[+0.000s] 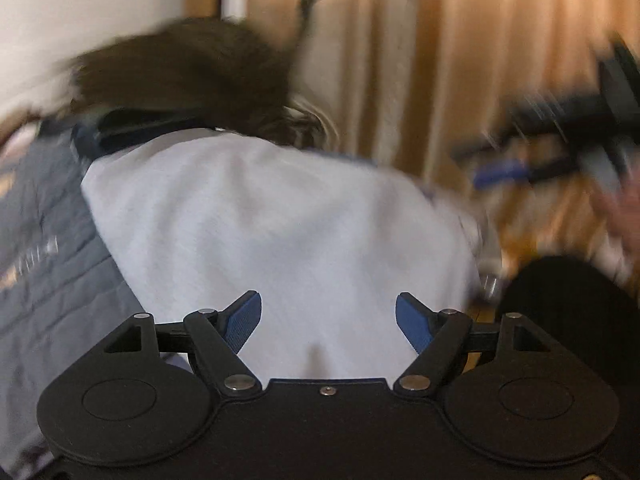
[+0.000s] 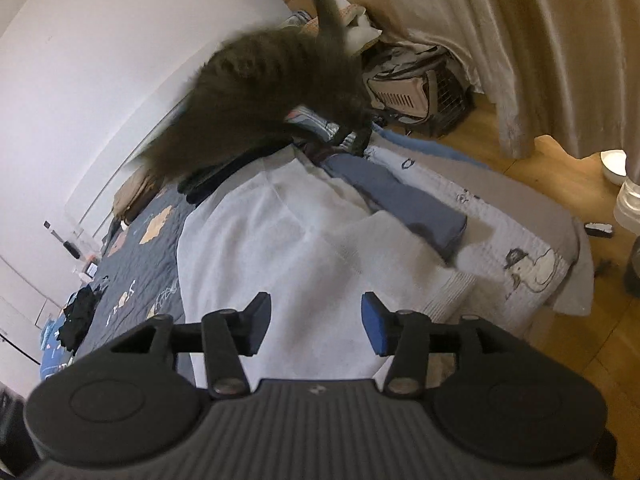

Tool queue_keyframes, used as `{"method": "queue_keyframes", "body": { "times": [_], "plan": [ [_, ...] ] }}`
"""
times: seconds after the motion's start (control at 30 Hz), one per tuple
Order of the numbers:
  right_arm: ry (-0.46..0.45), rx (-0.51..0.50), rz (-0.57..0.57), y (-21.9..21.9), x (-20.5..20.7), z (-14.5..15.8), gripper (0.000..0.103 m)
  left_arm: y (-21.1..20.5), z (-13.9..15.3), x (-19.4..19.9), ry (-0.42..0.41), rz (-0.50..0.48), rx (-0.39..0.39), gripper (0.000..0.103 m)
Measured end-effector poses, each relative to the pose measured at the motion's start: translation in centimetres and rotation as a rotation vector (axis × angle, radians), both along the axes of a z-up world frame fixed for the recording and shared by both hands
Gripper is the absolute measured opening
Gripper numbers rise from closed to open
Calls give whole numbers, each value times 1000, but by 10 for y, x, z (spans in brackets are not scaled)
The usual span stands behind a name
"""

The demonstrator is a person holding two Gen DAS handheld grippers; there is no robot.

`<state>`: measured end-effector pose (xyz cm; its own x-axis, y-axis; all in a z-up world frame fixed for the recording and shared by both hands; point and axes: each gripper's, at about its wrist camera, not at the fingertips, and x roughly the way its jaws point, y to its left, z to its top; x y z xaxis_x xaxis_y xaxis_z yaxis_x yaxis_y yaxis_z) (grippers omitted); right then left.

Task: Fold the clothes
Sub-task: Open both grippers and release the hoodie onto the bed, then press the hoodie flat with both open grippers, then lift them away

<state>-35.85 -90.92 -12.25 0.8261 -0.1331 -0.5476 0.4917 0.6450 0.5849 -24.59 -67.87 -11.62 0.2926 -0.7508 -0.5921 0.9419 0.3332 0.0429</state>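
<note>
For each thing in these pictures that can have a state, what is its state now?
left gripper: open, empty, over the white cloth.
right gripper: open, empty.
white cloth: spread on the bed, partly folded, creased.
blue garment: folded, lying beside the white cloth.
cat: standing on the bed, blurred.
pet carrier: on the floor, door shut.

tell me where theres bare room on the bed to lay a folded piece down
Freest: the dark patterned quilt left of the white garment, up to the black clothes heap. A narrow strip of pale printed blanket lies right of the blue garment. The far end is crowded by the cat.
</note>
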Motion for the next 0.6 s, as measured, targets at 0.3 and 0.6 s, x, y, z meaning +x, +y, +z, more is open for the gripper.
{"method": "queue_keyframes", "body": {
  "times": [0.3, 0.6],
  "plan": [
    [-46, 19, 13, 24, -8, -19, 55, -5, -41, -62, -335, -54, 113, 73],
    [-74, 19, -56, 27, -21, -44, 60, -1, -72, -74, -459, -12, 152, 30]
  ]
}}
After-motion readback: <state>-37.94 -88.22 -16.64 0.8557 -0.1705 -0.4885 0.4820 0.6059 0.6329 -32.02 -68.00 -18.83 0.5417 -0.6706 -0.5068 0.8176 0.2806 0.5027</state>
